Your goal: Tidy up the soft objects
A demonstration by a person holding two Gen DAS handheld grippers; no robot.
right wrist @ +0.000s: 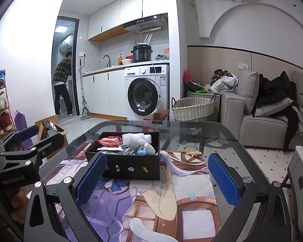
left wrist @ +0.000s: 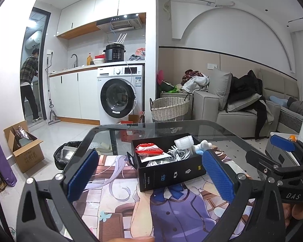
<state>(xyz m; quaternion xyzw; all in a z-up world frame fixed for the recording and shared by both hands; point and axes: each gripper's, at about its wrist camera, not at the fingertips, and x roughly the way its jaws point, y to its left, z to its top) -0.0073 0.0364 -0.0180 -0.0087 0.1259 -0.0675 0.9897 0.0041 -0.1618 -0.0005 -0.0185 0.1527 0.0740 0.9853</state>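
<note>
A black box (left wrist: 169, 169) sits open on a printed mat (left wrist: 151, 207) that covers the near part of a glass table (left wrist: 103, 137); every place below is given from this box.

The left tool (left wrist: 149, 177) hangs just in front of the box with its blue pads (left wrist: 81, 174) spread wide, one to the box's front left, the other level with its right front corner. Nothing lies between the pads; it is released and empty. In the left wrist view the right pad overlaps the box's corner, but whether it touches cannot be told.

The right tool (right wrist: 157, 179) also hovers in front of the box, a little to its right side, fully spread and grasping nothing. Its left pad (right wrist: 91, 178) overlaps the box's front left corner in the right wrist view; contact cannot be told. Its right pad is well to the right of the box, over the mat.

Inside the box: a red and white packet (left wrist: 149, 149) at the left, a white foam roll (left wrist: 183, 141) against the back wall, a coil of white cable (left wrist: 179, 153) in the middle, and a small white plush toy (left wrist: 204, 146) with a blue part at the right end, poking above the rim.

Behind the box stand a washing machine (left wrist: 119, 94) and a wicker basket (left wrist: 169, 109) on the floor. A person (left wrist: 31, 84) stands in a doorway far to the back left.
</note>
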